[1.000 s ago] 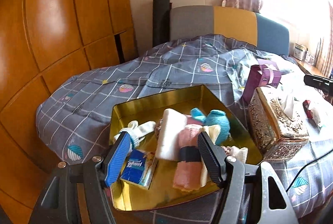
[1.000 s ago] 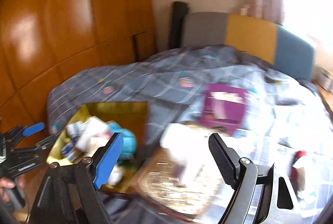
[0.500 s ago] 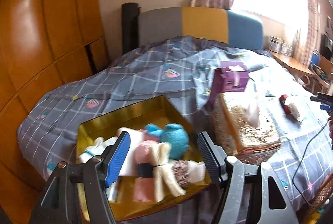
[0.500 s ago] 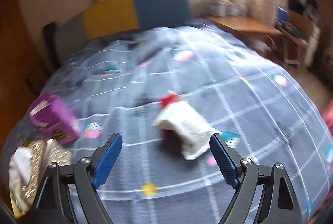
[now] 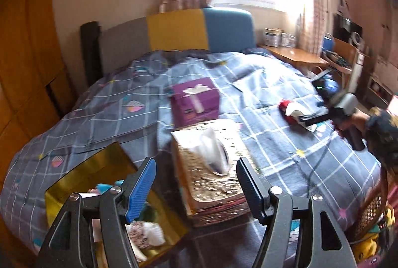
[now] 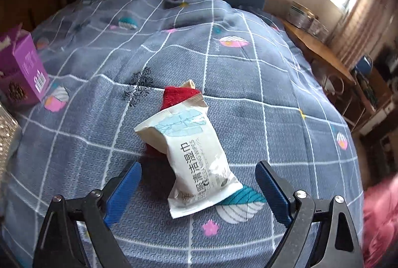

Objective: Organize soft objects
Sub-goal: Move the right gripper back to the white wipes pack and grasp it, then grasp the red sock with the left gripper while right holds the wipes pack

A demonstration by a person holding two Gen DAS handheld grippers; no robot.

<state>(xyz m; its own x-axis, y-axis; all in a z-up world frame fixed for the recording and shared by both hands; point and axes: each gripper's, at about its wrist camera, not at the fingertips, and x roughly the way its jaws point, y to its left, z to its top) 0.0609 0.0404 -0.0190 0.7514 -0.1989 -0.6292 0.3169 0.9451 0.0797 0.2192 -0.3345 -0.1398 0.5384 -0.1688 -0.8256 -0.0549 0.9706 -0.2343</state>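
Observation:
A white wet-wipes pack (image 6: 191, 151) lies on the grey checked bedspread (image 6: 248, 83), partly on top of a red sock (image 6: 179, 96). My right gripper (image 6: 198, 168) hovers low over the pack's near end with its jaws opening; the pack lies between the fingers, untouched by the pads. My left gripper (image 5: 195, 168) stands open and empty above the gap between a gold tray (image 5: 82, 168) and a gold tissue box (image 5: 211, 183). The tray holds several soft items, mostly hidden behind the left finger. In the left wrist view, a hand (image 5: 353, 118) holds the right gripper (image 5: 316, 116) at the sock and pack (image 5: 292, 110).
A purple box (image 5: 195, 101) sits beyond the tissue box, also at the left edge (image 6: 22, 69) of the right wrist view. A padded headboard (image 5: 174, 29) closes the far end. A wooden desk (image 5: 296, 56) and a wicker basket (image 5: 370, 208) stand to the right.
My left gripper swung right, from over the tray toward the tissue box. My right gripper left the tray and tissue box, came down over the wipes pack, and its jaws widened.

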